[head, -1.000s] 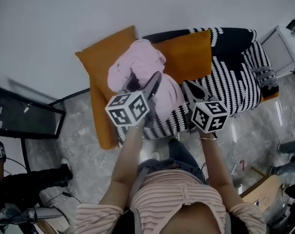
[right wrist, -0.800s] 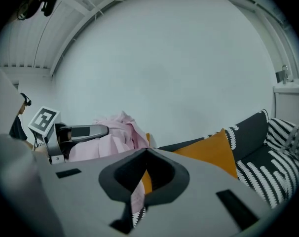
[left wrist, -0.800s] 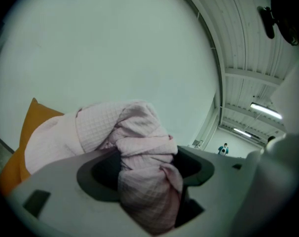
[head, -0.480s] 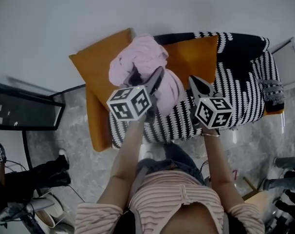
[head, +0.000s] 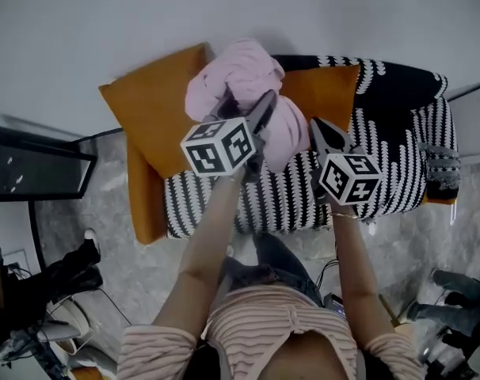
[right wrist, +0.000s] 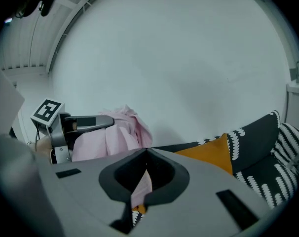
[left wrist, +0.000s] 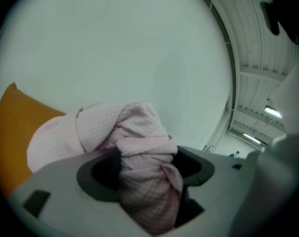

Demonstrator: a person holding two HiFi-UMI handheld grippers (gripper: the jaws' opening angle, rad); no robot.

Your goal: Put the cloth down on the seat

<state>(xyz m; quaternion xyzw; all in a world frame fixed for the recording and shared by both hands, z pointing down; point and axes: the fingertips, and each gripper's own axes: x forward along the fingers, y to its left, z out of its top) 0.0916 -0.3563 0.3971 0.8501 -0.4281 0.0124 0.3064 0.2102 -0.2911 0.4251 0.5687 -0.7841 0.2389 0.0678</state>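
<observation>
A bunched pink cloth (head: 241, 85) hangs above the seat (head: 398, 157), a sofa under a black-and-white striped cover. My left gripper (head: 256, 125) is shut on it; in the left gripper view a thick twist of the cloth (left wrist: 139, 147) fills the gap between the jaws. To its right, my right gripper (head: 323, 137) sits at the cloth's right edge. In the right gripper view its jaws pinch a thin pink strip (right wrist: 142, 186). That view also has the cloth (right wrist: 117, 132) and the left gripper (right wrist: 85, 122) at the left.
Two orange cushions (head: 149, 109) (head: 323, 93) lean on the sofa back under the cloth. A white wall is behind. A dark screen (head: 26, 169) stands left, a white cabinet (head: 478, 109) right. Marble floor and a person's shoes (head: 66, 271) lie lower left.
Both grippers and the cloth have moved up and away from me, toward the sofa back. The cloth now hangs over the orange cushions rather than the seat front.
</observation>
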